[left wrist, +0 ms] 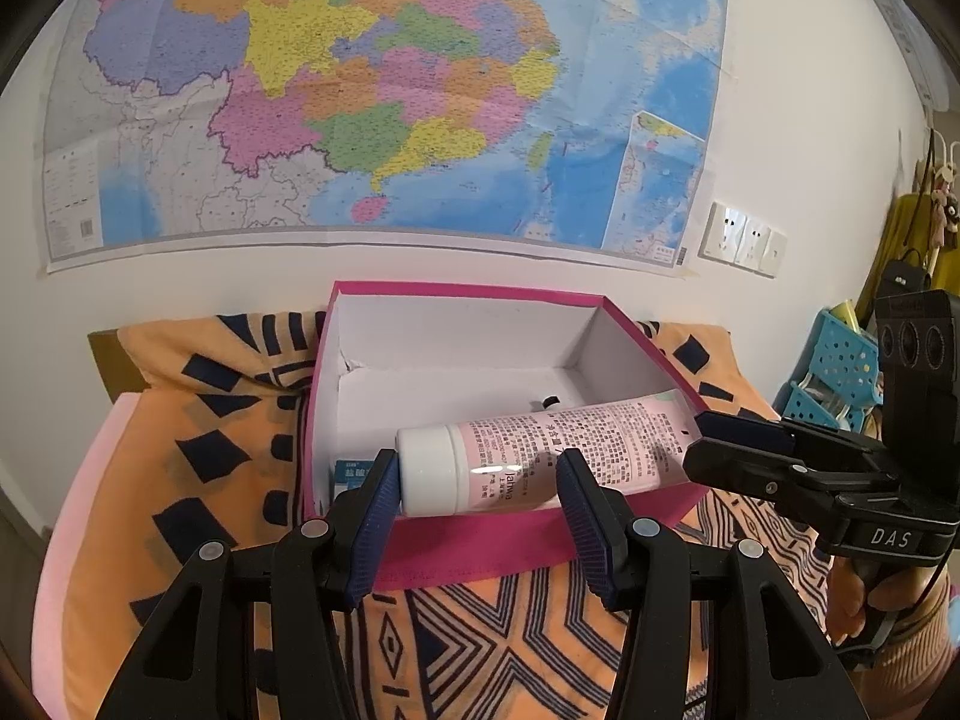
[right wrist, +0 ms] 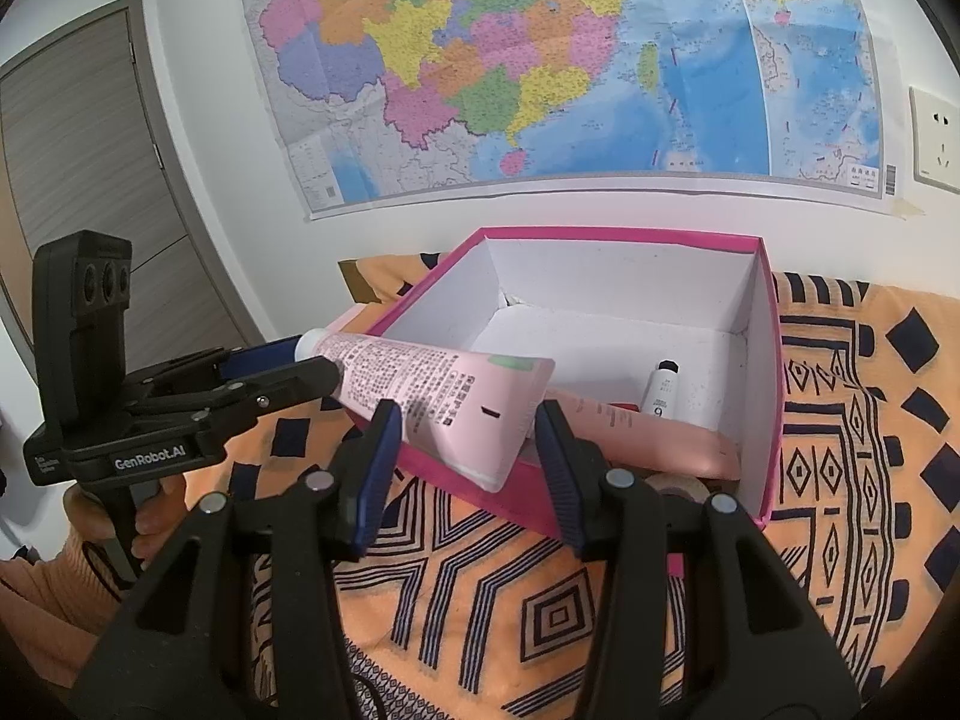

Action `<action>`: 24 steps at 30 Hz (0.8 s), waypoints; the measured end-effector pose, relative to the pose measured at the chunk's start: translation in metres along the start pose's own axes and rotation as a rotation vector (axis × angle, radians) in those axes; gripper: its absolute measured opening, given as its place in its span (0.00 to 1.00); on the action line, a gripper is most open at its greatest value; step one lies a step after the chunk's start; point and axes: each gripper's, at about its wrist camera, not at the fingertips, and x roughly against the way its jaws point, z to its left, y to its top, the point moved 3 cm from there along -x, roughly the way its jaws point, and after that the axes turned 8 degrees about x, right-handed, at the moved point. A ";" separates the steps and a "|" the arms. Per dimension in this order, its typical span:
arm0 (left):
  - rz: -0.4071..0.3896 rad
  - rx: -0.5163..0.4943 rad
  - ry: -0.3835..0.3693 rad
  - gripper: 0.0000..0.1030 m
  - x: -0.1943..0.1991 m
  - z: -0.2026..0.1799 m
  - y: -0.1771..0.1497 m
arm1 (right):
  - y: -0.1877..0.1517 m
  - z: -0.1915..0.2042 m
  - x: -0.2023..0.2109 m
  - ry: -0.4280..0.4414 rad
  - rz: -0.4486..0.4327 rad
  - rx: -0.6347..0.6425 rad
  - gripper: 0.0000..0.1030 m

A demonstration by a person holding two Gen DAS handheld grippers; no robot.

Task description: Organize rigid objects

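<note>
A pink tube with a white cap (left wrist: 540, 456) lies across the near rim of the magenta box (left wrist: 474, 552). My left gripper (left wrist: 477, 483) holds its cap end between the fingers. My right gripper (right wrist: 465, 435) holds the flat tail end of the same tube (right wrist: 432, 396). Each gripper shows in the other's view: the right one (left wrist: 699, 438) at the tail, the left one (right wrist: 312, 360) at the cap. Inside the box (right wrist: 774, 360) lie a small white tube with a black cap (right wrist: 660, 390), a long pink item (right wrist: 660, 432) and a blue-labelled pack (left wrist: 348, 477).
The box sits on an orange and black patterned cloth (right wrist: 540, 612) against a white wall with a large map (left wrist: 372, 90). Wall sockets (left wrist: 744, 237) are at the right. A blue perforated basket (left wrist: 840, 372) stands at the far right; a door (right wrist: 78, 180) at the left.
</note>
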 end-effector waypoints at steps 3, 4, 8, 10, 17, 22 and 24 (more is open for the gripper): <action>0.000 0.004 0.000 0.52 -0.001 0.001 0.001 | 0.000 0.000 0.000 0.001 -0.001 -0.001 0.48; 0.001 0.005 0.001 0.52 -0.001 0.001 0.001 | 0.000 0.000 0.000 0.001 -0.001 0.000 0.48; 0.002 0.007 0.002 0.52 -0.003 0.002 0.003 | 0.001 0.000 -0.001 0.000 0.000 -0.001 0.48; 0.001 0.007 0.002 0.52 -0.003 0.001 0.003 | 0.001 0.000 -0.001 0.001 -0.001 -0.002 0.48; 0.006 0.007 0.004 0.52 -0.005 0.002 0.004 | 0.004 -0.003 -0.003 0.000 -0.001 0.001 0.48; 0.008 0.009 0.006 0.52 -0.008 0.003 0.005 | 0.006 -0.004 -0.004 -0.002 0.000 0.002 0.48; 0.009 0.010 0.007 0.52 -0.010 0.004 0.006 | 0.005 -0.004 -0.003 0.000 0.000 0.001 0.48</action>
